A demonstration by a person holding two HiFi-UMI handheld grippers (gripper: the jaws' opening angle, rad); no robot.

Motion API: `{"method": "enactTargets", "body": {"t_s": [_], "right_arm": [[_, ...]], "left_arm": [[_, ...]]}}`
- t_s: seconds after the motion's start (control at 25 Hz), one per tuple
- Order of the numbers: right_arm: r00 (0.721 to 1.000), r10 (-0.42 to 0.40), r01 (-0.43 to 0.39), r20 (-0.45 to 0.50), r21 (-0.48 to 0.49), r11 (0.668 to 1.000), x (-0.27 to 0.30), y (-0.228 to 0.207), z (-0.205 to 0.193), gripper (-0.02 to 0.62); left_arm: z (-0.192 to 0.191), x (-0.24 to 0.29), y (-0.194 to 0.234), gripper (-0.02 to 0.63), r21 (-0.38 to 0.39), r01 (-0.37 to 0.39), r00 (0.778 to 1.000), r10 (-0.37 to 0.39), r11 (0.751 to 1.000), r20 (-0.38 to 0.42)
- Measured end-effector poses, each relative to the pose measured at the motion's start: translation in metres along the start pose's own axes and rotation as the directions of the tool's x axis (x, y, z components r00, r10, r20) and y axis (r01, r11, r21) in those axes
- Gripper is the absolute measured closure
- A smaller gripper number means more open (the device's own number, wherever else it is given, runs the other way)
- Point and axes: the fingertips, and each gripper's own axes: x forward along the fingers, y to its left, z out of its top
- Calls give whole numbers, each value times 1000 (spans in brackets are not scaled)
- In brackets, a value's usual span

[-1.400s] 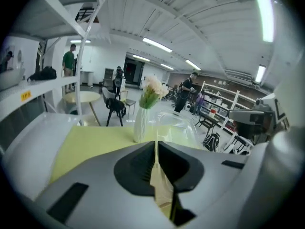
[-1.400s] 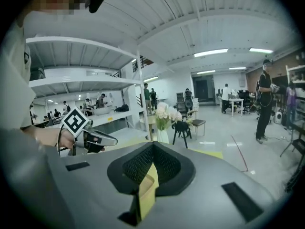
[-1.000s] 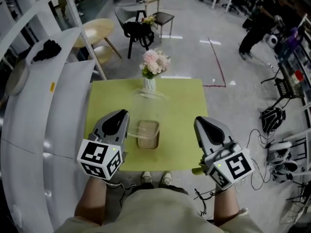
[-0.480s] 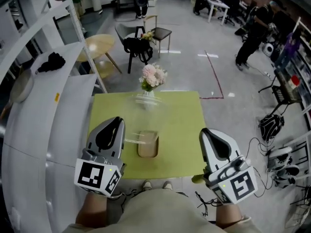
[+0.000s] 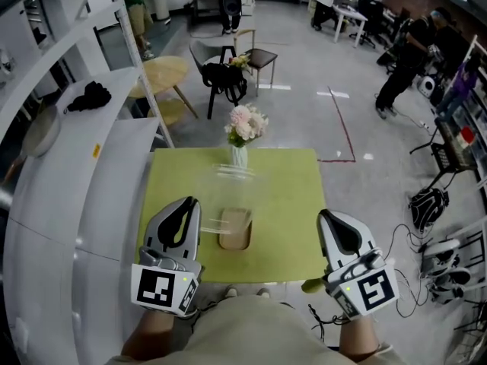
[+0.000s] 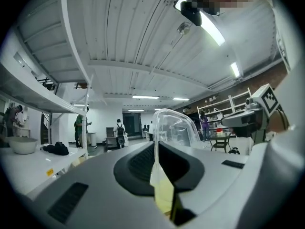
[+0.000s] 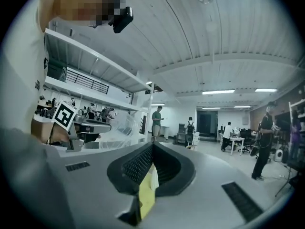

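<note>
The left gripper (image 5: pixel 185 204) hangs over the near left part of the green table (image 5: pixel 289 196). Its jaws are clenched on the rim of a clear plastic lid (image 5: pixel 225 204). In the left gripper view the lid (image 6: pixel 174 128) rises as a see-through dome just beyond the jaw tips. Its thin edge runs straight down into the seam where the two jaws meet. From the head view the lid reaches right from that gripper and sits above a brown tray (image 5: pixel 235 230), which lies on the table near its near edge. I cannot tell whether lid and tray touch.

The right gripper (image 5: pixel 329 217) is at the near right corner of the table, well apart from the lid and the tray. In the right gripper view its jaws (image 7: pixel 152 147) are pressed together with nothing between them.

A vase of flowers (image 5: pixel 243 131) stands at the far edge of the table. A white shelf (image 5: pixel 68 204) runs along the left side.
</note>
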Motion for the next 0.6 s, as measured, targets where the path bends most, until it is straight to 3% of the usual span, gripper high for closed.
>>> {"method": "enactTargets", "body": {"t_s": [0.2,0.6], "right_arm": [[1000,7,-8,22,43,999,3,-4,-1,589],[1000,25,-26,12,21,999,4,-5,-8,590]], "left_arm": [[-3,-1,2,581,3,-20,1000,20,1000,-23],[-4,4,-4,581,9,-22,999,22,1000,-28]]}}
